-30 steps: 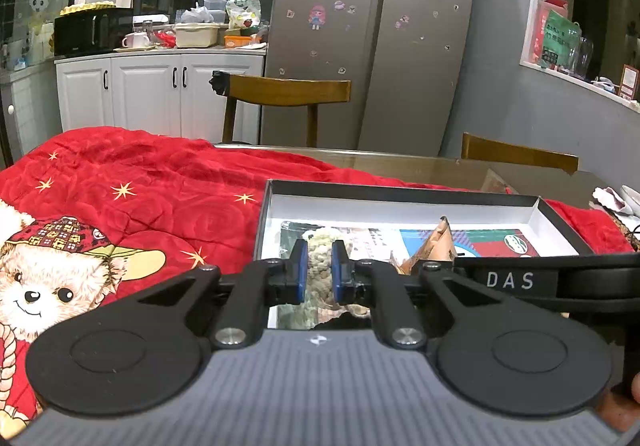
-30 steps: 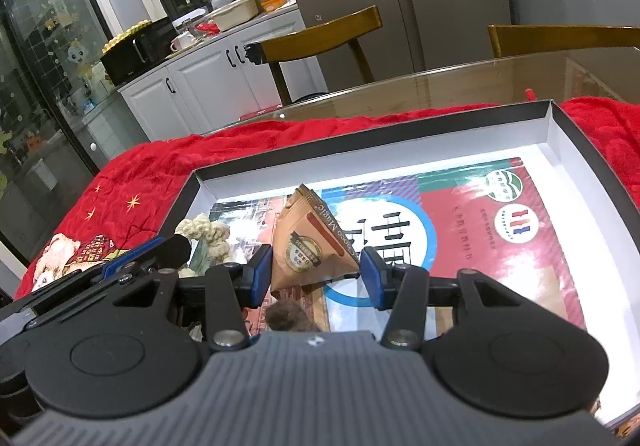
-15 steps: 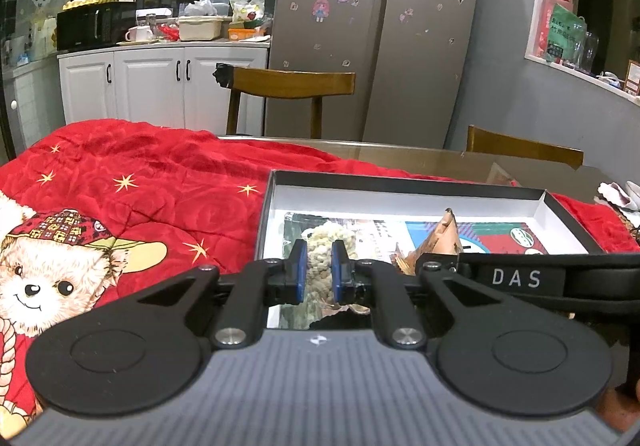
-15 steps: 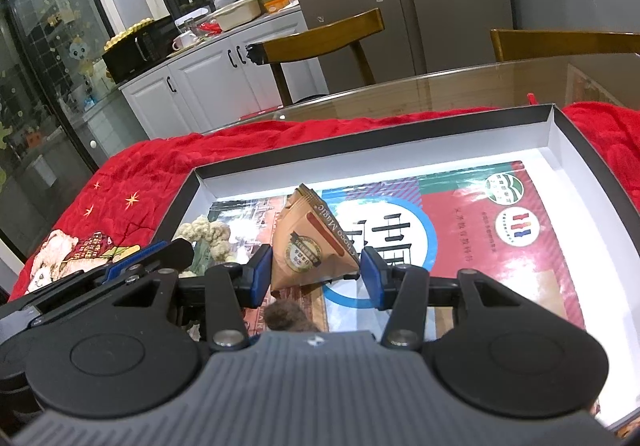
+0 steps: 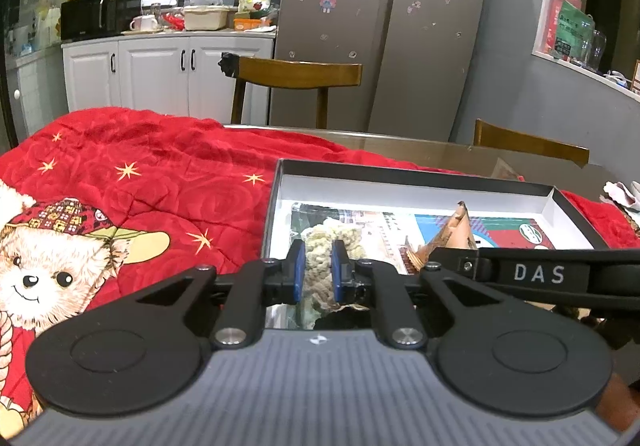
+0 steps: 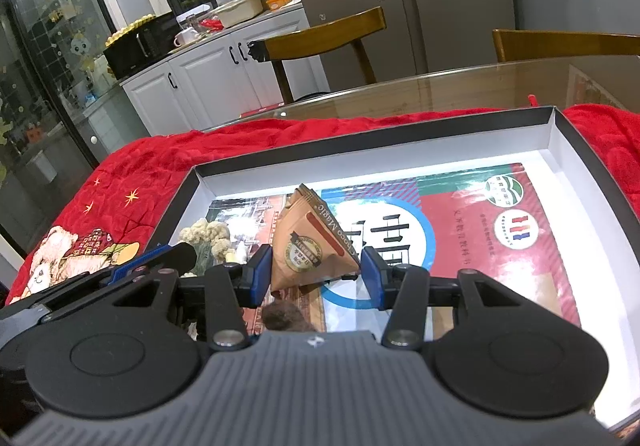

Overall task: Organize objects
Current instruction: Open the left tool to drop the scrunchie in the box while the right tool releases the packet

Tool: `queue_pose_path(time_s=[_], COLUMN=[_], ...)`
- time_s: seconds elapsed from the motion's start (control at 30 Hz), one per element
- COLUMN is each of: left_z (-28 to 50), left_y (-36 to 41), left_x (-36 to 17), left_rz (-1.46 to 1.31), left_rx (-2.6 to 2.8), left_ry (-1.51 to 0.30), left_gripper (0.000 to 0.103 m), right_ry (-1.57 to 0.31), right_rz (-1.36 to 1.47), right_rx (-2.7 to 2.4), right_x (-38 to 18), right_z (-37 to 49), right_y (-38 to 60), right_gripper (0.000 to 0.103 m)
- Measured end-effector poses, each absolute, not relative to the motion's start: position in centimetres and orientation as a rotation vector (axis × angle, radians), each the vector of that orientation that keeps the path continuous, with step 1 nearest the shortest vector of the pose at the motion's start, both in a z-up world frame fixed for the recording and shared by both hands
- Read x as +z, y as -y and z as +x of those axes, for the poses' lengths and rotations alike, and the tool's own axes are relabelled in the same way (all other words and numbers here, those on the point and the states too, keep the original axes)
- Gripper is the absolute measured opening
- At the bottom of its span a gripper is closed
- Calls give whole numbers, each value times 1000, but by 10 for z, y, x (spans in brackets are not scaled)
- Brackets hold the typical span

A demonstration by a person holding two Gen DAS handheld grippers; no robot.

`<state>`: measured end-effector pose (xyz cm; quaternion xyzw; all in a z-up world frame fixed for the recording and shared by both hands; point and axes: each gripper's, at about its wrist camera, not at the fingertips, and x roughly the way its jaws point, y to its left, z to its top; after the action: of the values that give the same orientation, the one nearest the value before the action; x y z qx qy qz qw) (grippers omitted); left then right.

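Note:
A shallow black box with a white inside (image 5: 412,175) (image 6: 400,147) lies on a red blanket, a printed sheet on its floor. My left gripper (image 5: 317,272) is shut on a toy cauliflower (image 5: 320,246), which also shows in the right wrist view (image 6: 206,234), at the box's left end. My right gripper (image 6: 316,278) is shut on a brown triangular snack packet (image 6: 310,246), which stands upright over the sheet; it also shows in the left wrist view (image 5: 452,234). The two grippers are side by side.
A red blanket with a teddy bear print (image 5: 120,185) covers the table's left part. Bare glass table top (image 6: 460,85) lies behind the box. Wooden chairs (image 5: 292,73) (image 6: 560,43) stand at the far edge. A small dark lump (image 6: 286,318) lies under the right gripper.
The left gripper has tilted slightly with the cauliflower in it. The right gripper and its packet have stayed in place.

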<state>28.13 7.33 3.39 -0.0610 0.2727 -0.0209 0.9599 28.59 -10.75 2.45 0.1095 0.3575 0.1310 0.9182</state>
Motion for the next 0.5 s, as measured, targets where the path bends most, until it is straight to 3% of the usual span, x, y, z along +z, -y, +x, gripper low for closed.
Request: queue_pose_path(time_s=[0.23,0.33,0.4,0.47,0.5], left_z=[283,282,280,277,275], left_y=[-79,-79,-76,-74,-75], left_x=[34,35,40,44,45], left_rz=[-152,-154,-142,-134,-140], left_rx=[-50,-30,-38,-31,-28], left_ry=[-558,-550,-536,-516,-502], left_gripper=[15,16,25,47,49], right_ry=[-740,-737,-723,-708,-698], right_rz=[233,242,255,266,272], right_rx=[281,304,322,315,314], right_x=[24,26,30,35,38], right_z=[288,288,287,285,285], right_y=[108,109,112,115,118], right_gripper=[55,62,69,70,70])
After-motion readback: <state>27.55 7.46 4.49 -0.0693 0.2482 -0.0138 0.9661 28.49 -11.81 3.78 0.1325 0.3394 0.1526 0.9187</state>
